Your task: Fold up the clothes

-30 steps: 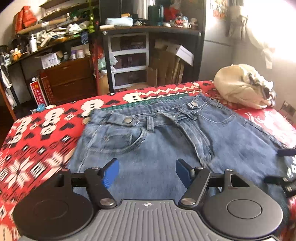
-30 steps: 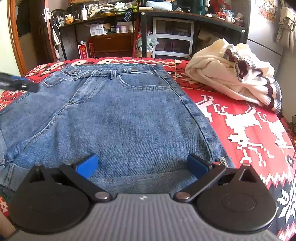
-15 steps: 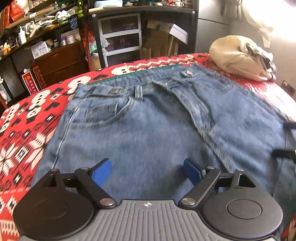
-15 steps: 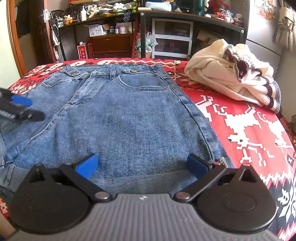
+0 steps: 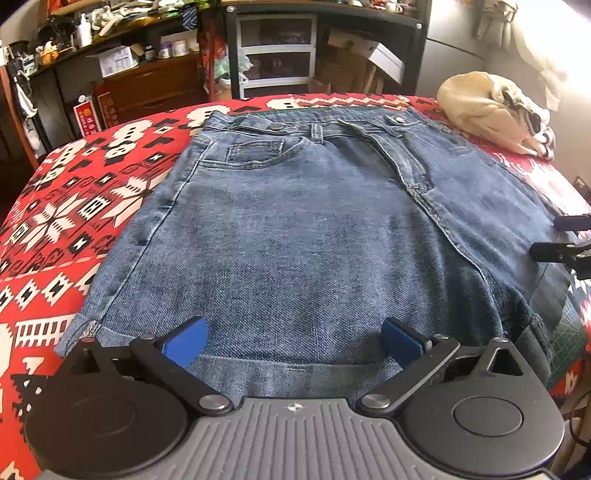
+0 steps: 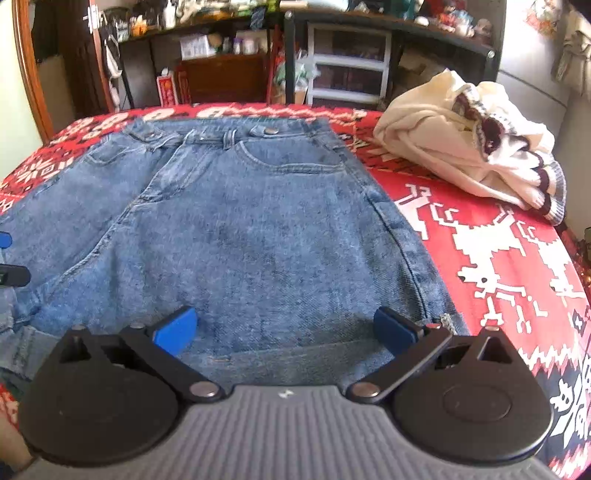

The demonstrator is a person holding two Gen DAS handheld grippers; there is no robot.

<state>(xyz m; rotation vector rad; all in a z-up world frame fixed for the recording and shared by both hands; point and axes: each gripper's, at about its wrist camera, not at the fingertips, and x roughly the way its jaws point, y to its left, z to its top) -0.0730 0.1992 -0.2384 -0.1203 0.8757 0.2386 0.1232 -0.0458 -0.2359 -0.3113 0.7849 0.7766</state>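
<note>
**Denim shorts lie flat, both grippers spread at the hems**

Denim shorts (image 5: 295, 229) are the garment at hand, spread front-up on a red patterned blanket (image 5: 74, 206) with the waistband at the far edge and the cuffed leg hems nearest the cameras.

In the left wrist view, the left gripper (image 5: 293, 341) has its blue-padded fingers (image 5: 184, 341) set wide apart, holding nothing. They sit just above the folded cuff of one leg, and whether the pads touch the cloth cannot be told. In the right wrist view, the right gripper (image 6: 284, 330) is in the same posture over the other leg: fingers (image 6: 175, 330) spread wide, nothing between them, poised at the hem's turned-up edge.

Each tool shows up in the other's view. The black tips of the right gripper poke in at the right edge of the left wrist view, over the shorts' far leg; a blue pad and a black tip of the left gripper appear at the left edge of the right wrist view.

Beyond the shorts, a bundled cream sweater (image 6: 469, 158) with dark striped cuffs rests on the blanket, off to the right of the waistband and apart from the denim. Behind the blanket stand cluttered shelves (image 5: 110, 29), a wooden dresser (image 5: 155, 88) and a white drawer unit (image 6: 349, 70).
</note>
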